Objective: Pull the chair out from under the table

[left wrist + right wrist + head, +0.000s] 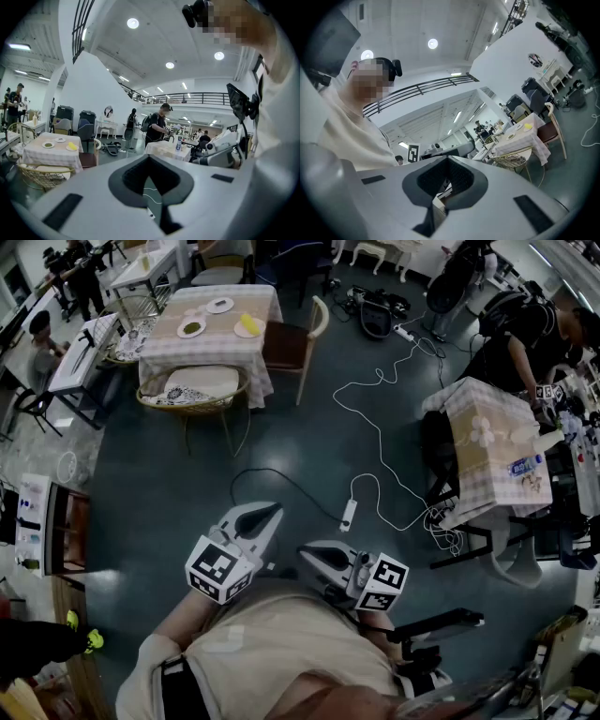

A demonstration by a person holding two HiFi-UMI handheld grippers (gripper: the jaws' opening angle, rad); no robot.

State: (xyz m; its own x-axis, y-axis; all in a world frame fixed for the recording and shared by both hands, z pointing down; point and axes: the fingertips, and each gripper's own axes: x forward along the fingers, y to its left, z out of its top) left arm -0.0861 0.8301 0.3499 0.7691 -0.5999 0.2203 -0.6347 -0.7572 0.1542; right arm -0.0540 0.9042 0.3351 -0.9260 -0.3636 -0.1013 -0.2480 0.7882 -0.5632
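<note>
head view: far edge of the round wicker chair with pale cushion [192, 390] hidden under the checked cloth of the square worktop [253, 362]; food on its small white plates [191, 328] too small to tell; person's beige torso [281, 652] cut by lower edge.

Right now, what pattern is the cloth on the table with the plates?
The tablecloth is a pale check, pinkish and white; it shows best in the head view.
</note>
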